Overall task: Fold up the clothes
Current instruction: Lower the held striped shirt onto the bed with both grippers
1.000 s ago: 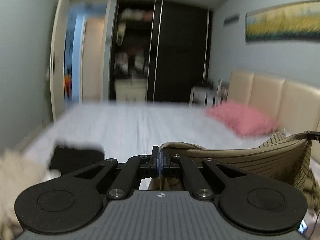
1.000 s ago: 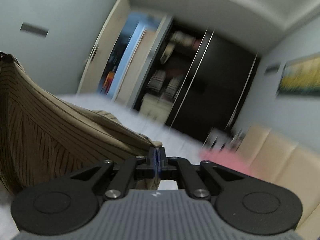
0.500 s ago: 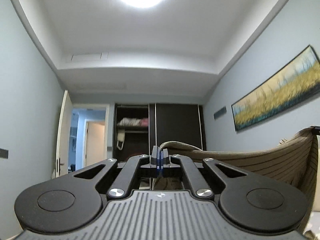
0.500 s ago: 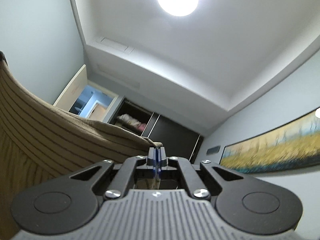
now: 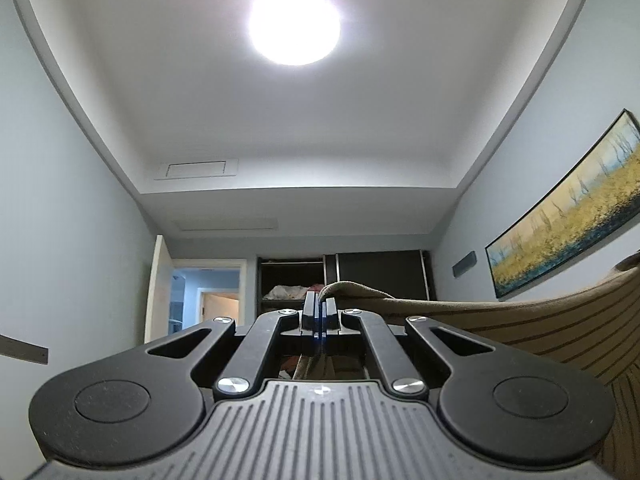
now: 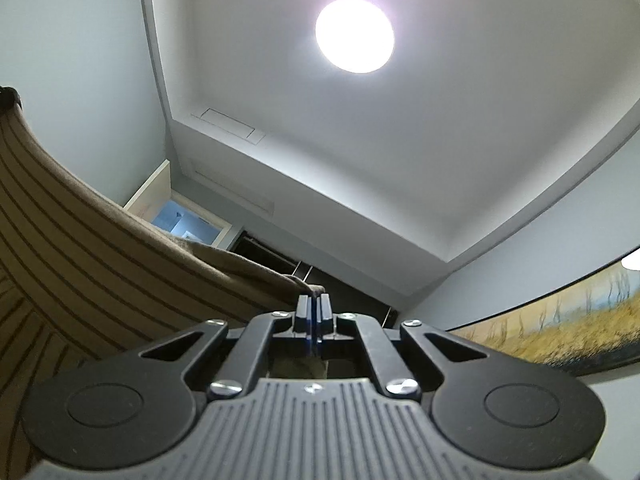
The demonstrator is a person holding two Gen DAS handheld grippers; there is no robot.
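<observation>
Since a second ago both views have tipped up: the bed and pink pillow have dropped out of frame, and I now look at the ceiling lamp (image 5: 295, 23) and the far wardrobe (image 5: 380, 276). Both hands have come up with the cloth.

Left hand-held gripper (image 5: 319, 308): jaws fully closed on a corner of the striped garment (image 5: 560, 324), a small fold of hem poking out above the fingertips. Right hand-held gripper (image 6: 314, 306): likewise closed, pinching the opposite corner of the same striped garment (image 6: 80, 248).

Position of the garment: off the bed, hanging in the air between my two hands. In the left view its top edge runs rightward from the jaws and sags toward the frame's right edge. In the right view it runs leftward from the jaws and rises to the left edge. So the long axis of the held edge lies across, hand to hand, with each gripper at one end. Neither hand is nearer; both already have it. The body of the cloth falls below that edge. How far it hangs, I cannot see.

Judgement: the edge is slack, not taut. The bed is out of both views, so I cannot tell which way its edge lies. The next move probably means spreading the hands apart to straighten the edge before laying the garment down flat.

Risk: thin corner grips may slip under tension.
</observation>
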